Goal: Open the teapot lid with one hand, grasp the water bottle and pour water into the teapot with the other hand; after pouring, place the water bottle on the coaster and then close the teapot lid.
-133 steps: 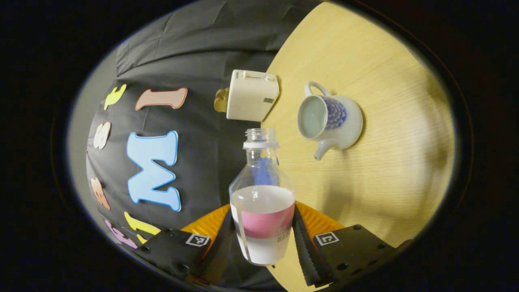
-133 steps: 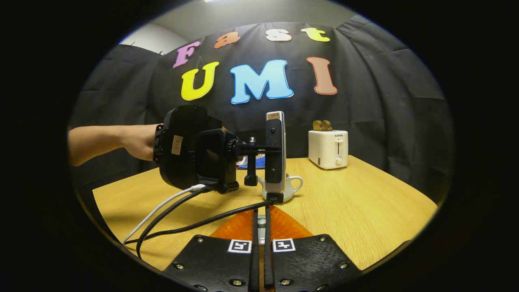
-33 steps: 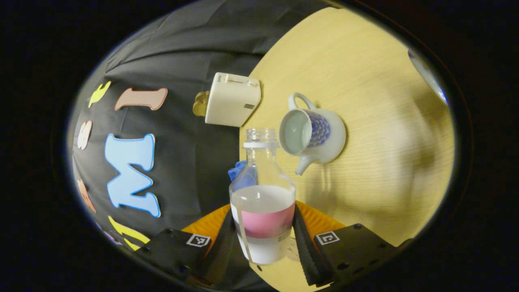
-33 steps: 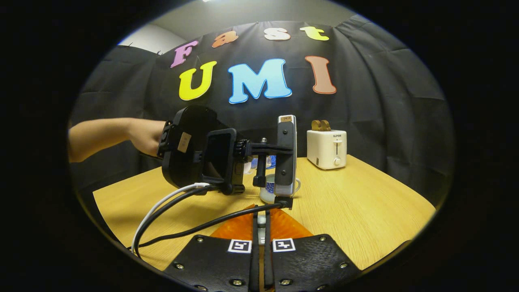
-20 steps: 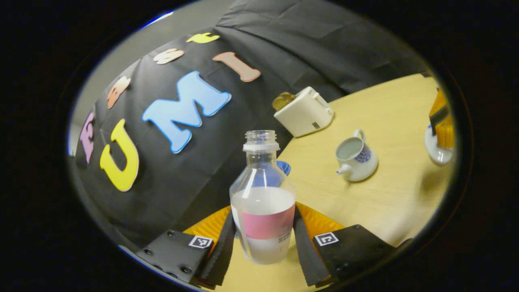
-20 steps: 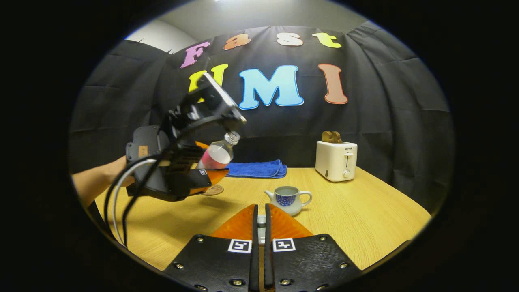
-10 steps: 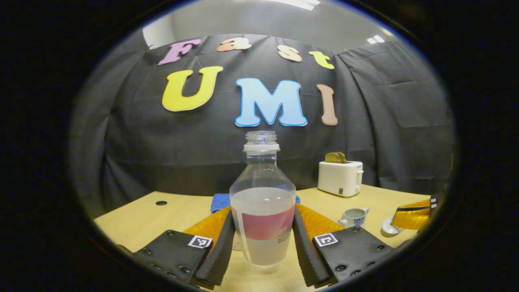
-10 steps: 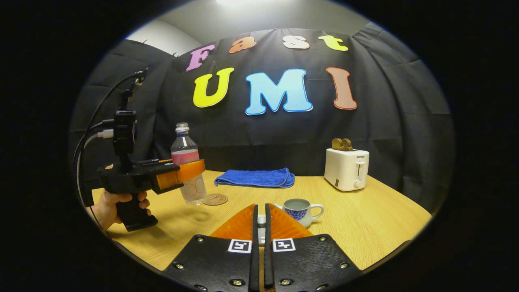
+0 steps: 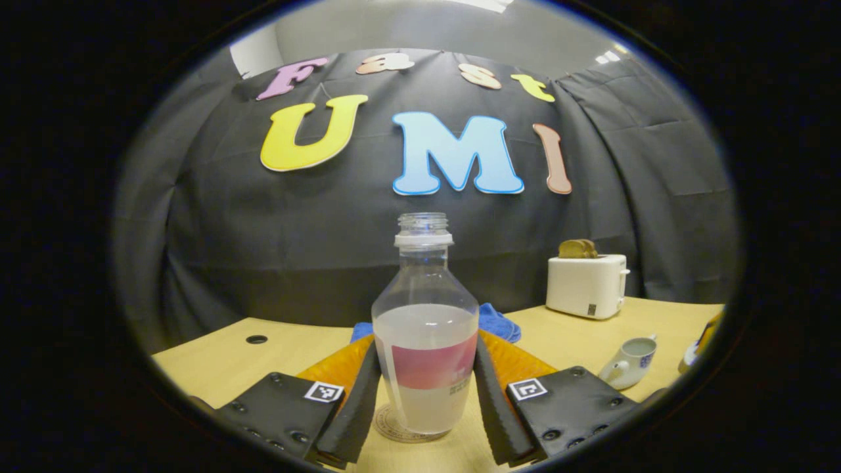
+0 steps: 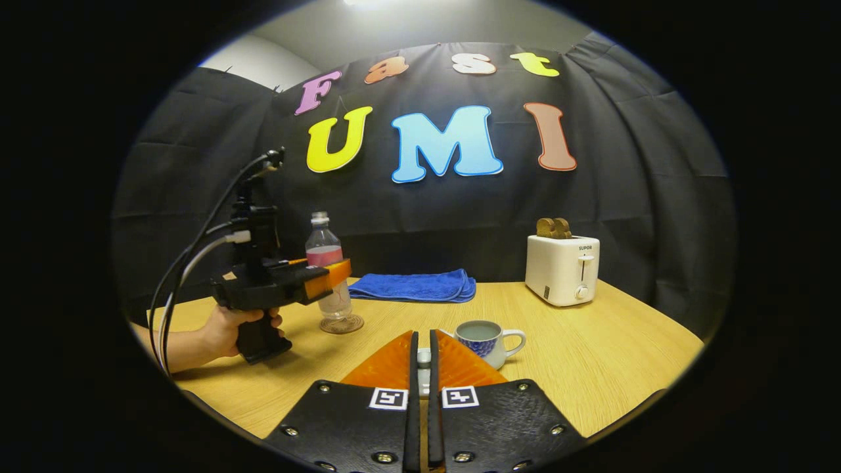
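Note:
The clear water bottle (image 9: 424, 341) with a pink label is upright and uncapped, and my left gripper (image 9: 426, 358) is shut on its label band. Its base meets the round coaster (image 9: 394, 428). In the right gripper view the bottle (image 10: 324, 263) stands on the coaster (image 10: 341, 324), with the left gripper (image 10: 334, 270) around it and a hand (image 10: 227, 325) on the handle. The white and blue teapot (image 10: 485, 340) sits open with water inside, also seen as the teapot (image 9: 629, 362) at the right. My right gripper (image 10: 424, 341) is shut on the small white lid (image 10: 424, 359), level with the teapot and just left of it.
A white toaster (image 10: 562, 270) with bread stands at the back right of the wooden table (image 10: 591, 368). A folded blue towel (image 10: 414, 286) lies at the back middle. Cables (image 10: 177, 276) hang from the left gripper. A small hole (image 9: 256, 339) marks the table's left side.
The left gripper swung from a sideways tilt over the teapot back to upright, moved left and came down with the bottle onto the coaster. The right gripper stayed shut on the lid.

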`<state>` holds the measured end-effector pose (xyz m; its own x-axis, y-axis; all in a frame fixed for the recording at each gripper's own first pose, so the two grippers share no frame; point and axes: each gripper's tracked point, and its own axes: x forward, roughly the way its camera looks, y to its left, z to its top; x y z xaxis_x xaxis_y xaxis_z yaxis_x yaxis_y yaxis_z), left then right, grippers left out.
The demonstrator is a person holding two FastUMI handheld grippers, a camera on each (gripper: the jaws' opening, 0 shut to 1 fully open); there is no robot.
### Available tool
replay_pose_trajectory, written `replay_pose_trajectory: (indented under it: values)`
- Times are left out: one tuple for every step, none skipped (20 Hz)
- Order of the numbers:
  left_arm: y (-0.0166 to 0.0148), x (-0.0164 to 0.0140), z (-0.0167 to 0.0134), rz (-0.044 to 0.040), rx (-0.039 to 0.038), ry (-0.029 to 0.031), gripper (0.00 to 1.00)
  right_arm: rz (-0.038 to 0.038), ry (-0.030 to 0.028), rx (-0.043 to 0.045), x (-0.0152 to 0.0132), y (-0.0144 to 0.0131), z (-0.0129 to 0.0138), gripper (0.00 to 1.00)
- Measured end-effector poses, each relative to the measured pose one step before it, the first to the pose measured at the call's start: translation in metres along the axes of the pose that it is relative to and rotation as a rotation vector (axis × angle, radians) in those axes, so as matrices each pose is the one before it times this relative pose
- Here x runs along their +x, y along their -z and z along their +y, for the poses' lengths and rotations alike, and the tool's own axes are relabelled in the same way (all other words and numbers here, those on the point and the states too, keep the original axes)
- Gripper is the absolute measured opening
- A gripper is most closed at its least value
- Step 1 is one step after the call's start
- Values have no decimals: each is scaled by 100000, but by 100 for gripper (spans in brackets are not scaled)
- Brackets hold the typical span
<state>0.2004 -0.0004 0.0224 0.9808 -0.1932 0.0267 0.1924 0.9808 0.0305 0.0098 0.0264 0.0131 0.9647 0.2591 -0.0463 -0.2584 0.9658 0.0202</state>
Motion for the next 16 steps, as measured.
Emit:
replay_pose_trajectory:
  values:
    - [680, 463, 395, 1370, -1204, -750, 82, -144, 128, 111, 14, -29, -183, 5]
    - [438, 434, 366, 585, -1270, -456, 82, -61, 251, 143, -50, 12, -166, 5]
    - [326, 229, 496, 228, -849, -668, 82, -213, 149, 288, 9, -57, -152, 5]
    - [604, 158, 371, 944, -244, -1071, 82, 207, 246, 106, 94, 70, -140, 5]
    - [479, 104, 132, 1149, -20, -209, 82, -82, 84, 330, 59, -4, -71, 5]
    - [432, 46, 168, 839, -297, -386, 82, -67, 64, 303, 13, 16, -84, 5]
    - [382, -78, 1, 1389, -1193, 333, 82, 15, 104, 146, 41, -8, -35, 5]
    - [-246, 95, 172, -1368, -336, -249, 82, -195, -102, 85, 48, -87, 43, 5]
    - [-70, 33, -194, -483, -436, 80, 82, 52, 21, -216, 68, 74, 61, 5]
    - [-82, 20, -24, -279, 746, -710, 82, 391, -113, -353, 60, 94, -14, 5]
    - [17, 14, 65, -211, 877, -637, 83, 331, 47, -29, 39, 113, -86, 5]
    - [47, 166, -352, 340, 1250, 1349, 83, 123, 168, 372, -37, 59, -73, 5]
    - [-191, 6, -54, -172, -93, 620, 85, -53, 207, 139, 56, -64, -37, 5]
    - [145, 14, 78, -67, -225, -207, 87, 57, 214, -77, -9, 41, -61, 5]
    - [-82, 32, 159, -142, -245, -236, 87, 19, 13, -285, -25, 16, -15, 5]
    - [66, -115, 22, -12, -65, -308, 88, 154, 34, -391, -14, 63, 46, 5]
